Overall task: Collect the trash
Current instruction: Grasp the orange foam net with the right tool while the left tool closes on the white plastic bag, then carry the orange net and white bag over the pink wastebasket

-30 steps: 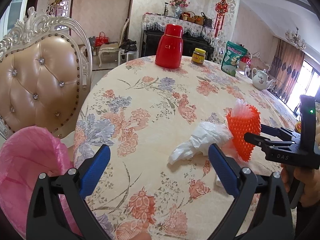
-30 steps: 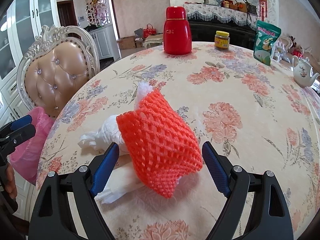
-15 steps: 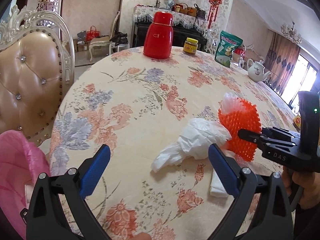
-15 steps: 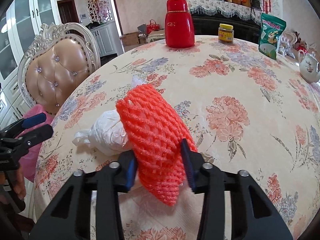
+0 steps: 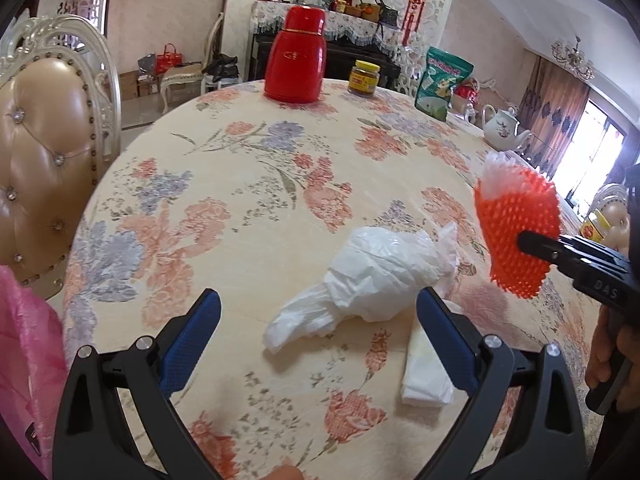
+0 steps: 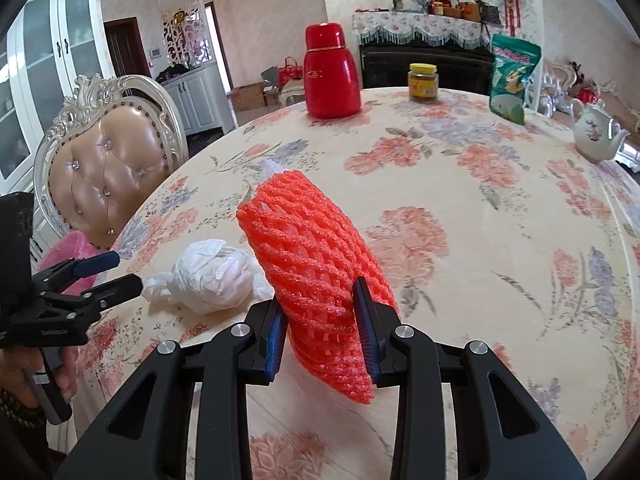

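My right gripper [image 6: 320,326] is shut on an orange foam fruit net [image 6: 312,256] and holds it lifted above the table; the net also shows in the left wrist view [image 5: 516,228]. A crumpled white plastic bag [image 5: 372,276] lies on the floral tablecloth, in the right wrist view [image 6: 212,276] too. A folded white tissue [image 5: 424,372] lies beside it, partly behind my left finger. My left gripper [image 5: 318,328] is open and empty, just short of the bag. A pink trash bag [image 5: 24,360] hangs at the table's left edge.
A red thermos [image 5: 296,66], a yellow-lidded jar [image 5: 363,77], a green snack bag [image 5: 440,78] and a white teapot [image 5: 502,128] stand at the table's far side. A padded chair [image 5: 44,152] stands at the left edge.
My right gripper closed on the orange net and lifted it off the table. My left gripper moved right, toward the white bag, away from the pink trash bag.
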Motion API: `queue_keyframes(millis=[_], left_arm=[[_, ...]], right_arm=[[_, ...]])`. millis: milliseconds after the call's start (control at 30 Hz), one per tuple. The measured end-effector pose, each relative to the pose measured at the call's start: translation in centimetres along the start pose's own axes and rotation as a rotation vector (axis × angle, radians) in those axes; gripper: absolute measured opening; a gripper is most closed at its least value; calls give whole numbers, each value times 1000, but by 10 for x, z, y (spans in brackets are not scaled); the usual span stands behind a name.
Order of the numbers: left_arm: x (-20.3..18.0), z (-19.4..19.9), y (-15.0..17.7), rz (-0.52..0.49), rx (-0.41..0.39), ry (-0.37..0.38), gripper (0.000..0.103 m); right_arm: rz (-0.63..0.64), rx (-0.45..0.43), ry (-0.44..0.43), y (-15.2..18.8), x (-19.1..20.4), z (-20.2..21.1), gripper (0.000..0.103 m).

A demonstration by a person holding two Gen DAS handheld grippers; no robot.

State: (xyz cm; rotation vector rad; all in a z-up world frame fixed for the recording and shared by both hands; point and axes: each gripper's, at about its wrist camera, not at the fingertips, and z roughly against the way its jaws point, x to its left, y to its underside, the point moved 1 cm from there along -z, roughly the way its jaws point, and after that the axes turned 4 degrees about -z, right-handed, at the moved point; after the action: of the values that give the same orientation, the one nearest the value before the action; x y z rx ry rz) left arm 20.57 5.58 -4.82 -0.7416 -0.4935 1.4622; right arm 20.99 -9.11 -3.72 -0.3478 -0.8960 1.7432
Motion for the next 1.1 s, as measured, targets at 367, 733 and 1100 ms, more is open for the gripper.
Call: queue_keyframes(millis=[367, 733, 1100], left_arm=[[-31, -44, -9, -82, 65, 86, 95], [-31, -65, -11, -116, 118, 118, 50], [-22, -10, -1, -84, 33, 84, 46]], right_arm=[[-36, 0, 25, 12, -20, 13, 31], [-34, -2, 18, 17, -16, 19, 31], [-29, -14, 8, 21, -3, 28, 31]])
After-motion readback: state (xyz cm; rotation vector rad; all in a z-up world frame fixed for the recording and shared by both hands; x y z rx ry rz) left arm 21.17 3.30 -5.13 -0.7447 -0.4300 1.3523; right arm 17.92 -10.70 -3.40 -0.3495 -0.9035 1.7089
